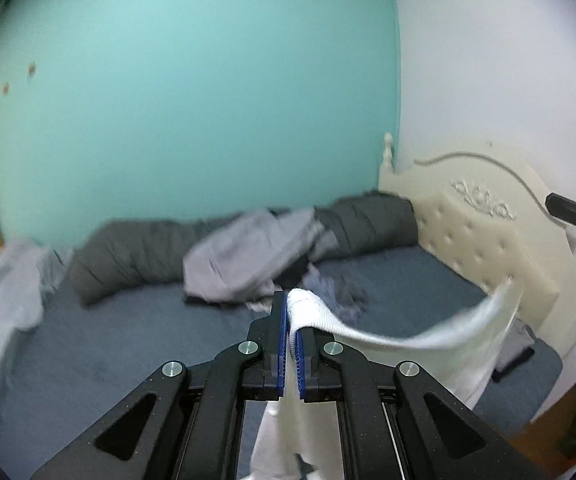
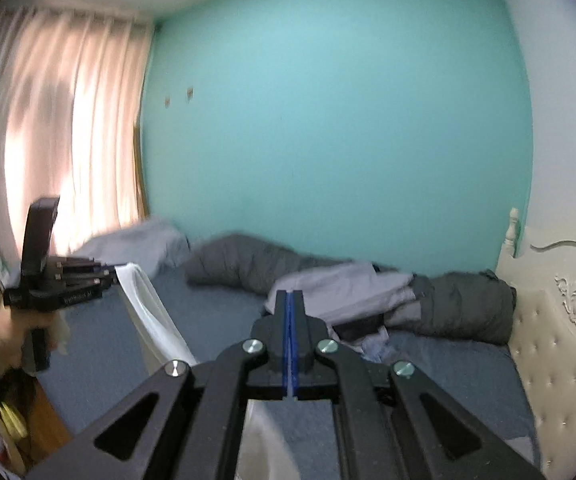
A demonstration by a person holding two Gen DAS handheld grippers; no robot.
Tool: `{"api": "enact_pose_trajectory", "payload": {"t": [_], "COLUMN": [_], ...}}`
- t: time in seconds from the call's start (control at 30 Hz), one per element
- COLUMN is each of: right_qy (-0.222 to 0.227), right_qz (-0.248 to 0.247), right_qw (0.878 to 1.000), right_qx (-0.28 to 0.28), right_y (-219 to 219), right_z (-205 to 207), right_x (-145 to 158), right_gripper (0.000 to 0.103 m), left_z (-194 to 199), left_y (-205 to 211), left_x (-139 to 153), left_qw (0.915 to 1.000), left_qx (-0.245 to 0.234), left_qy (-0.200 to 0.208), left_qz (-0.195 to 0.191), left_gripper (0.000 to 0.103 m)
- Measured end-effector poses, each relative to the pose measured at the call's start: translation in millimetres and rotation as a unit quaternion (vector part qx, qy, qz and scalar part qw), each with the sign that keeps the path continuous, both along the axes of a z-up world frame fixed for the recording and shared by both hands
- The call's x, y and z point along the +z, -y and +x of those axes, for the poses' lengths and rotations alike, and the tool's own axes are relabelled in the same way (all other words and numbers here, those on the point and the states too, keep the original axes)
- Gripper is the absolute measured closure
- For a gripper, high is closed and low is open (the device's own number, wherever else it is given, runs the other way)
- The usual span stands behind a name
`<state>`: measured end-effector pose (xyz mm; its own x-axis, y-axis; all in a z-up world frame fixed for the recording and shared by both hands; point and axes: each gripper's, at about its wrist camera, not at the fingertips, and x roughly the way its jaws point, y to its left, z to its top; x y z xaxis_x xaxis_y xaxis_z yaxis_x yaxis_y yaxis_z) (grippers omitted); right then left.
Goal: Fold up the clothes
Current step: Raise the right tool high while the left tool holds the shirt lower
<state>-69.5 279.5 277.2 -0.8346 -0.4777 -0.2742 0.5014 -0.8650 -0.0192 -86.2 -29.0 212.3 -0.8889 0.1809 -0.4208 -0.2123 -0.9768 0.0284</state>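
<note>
Above bed (image 1: 127,340), left tool (image 1: 291,308) seemingly pinching white garment (image 1: 408,340)

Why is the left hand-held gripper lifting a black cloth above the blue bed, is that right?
Not quite: the cloth is white, not black. The left wrist view shows the left hand-held gripper shut on it, lifted above the blue bed.

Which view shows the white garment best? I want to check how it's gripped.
The left wrist view: the white garment sits clamped between the left gripper pads, its edge stretching right. The right wrist view shows only part of it hanging from that gripper, the pinch hidden.
</note>
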Motion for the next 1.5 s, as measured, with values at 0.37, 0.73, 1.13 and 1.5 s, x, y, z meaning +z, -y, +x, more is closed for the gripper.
{"api": "enact_pose_trajectory", "payload": {"t": [0.37,0.73,1.13,1.5], "right_qy": [0.14,0.261,0.321,0.334], "right_qz": [-0.02,-0.079,-0.08,-0.058], "right_qw": [0.99,0.961,0.939,0.94], "right_qx": [0.022,0.048,0.093,0.031], "right_y": [22,53,101,126], "right_z": [-23,-60,-88,-115], "right_x": [-109,-232,-322,-371], "right_gripper": [0.103,0.101,0.063,0.06], "left_z": [-16,-59,-118,-121], "left_y": [-22,-37,-52,-45], "left_x": [-19,-68,-121,-129], "left_qw": [0.9963,0.9932,0.9867,0.9855], "left_qx": [0.01,-0.001,-0.014,-0.021], "left_qy": [0.059,0.104,0.151,0.156], "left_qz": [-0.061,-0.053,-0.058,-0.065], "left_gripper": [0.1,0.1,0.1,0.1]}}
